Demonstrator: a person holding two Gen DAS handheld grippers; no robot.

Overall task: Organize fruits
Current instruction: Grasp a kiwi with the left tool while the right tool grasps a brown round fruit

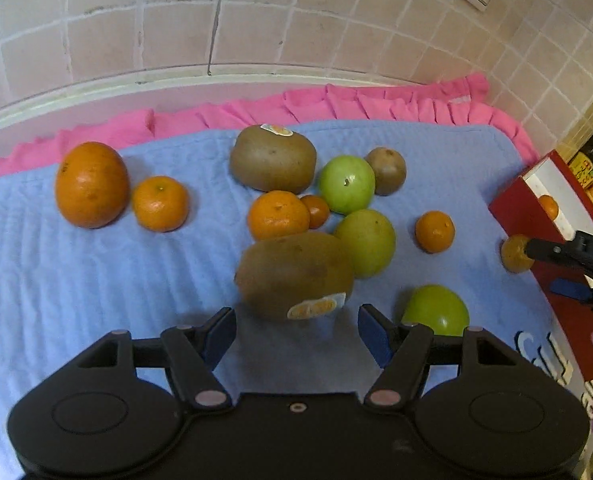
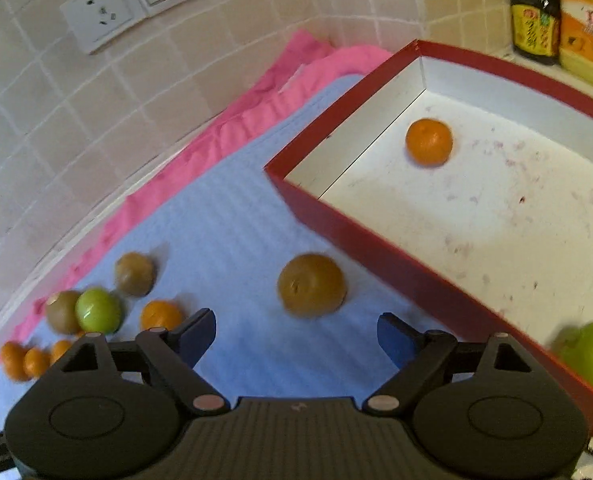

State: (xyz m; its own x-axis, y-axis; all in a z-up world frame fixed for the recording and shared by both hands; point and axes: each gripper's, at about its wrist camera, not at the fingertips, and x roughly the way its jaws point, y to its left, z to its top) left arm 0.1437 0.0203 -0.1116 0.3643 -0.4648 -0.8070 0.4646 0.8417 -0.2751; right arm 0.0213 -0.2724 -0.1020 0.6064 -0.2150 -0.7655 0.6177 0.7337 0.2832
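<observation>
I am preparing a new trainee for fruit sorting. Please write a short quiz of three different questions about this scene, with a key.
1. True or false: the red cardboard box with the white inside already holds a small round orange mandarin.
2. Which fruit lies just ahead of the left tool?
A) a large orange
B) the brown oval kiwi with a sticker
C) a banana
3. Fill in: the fruits outside the box lie on a light ____ quilted cloth.

Key: 1 true; 2 B; 3 blue.
</observation>
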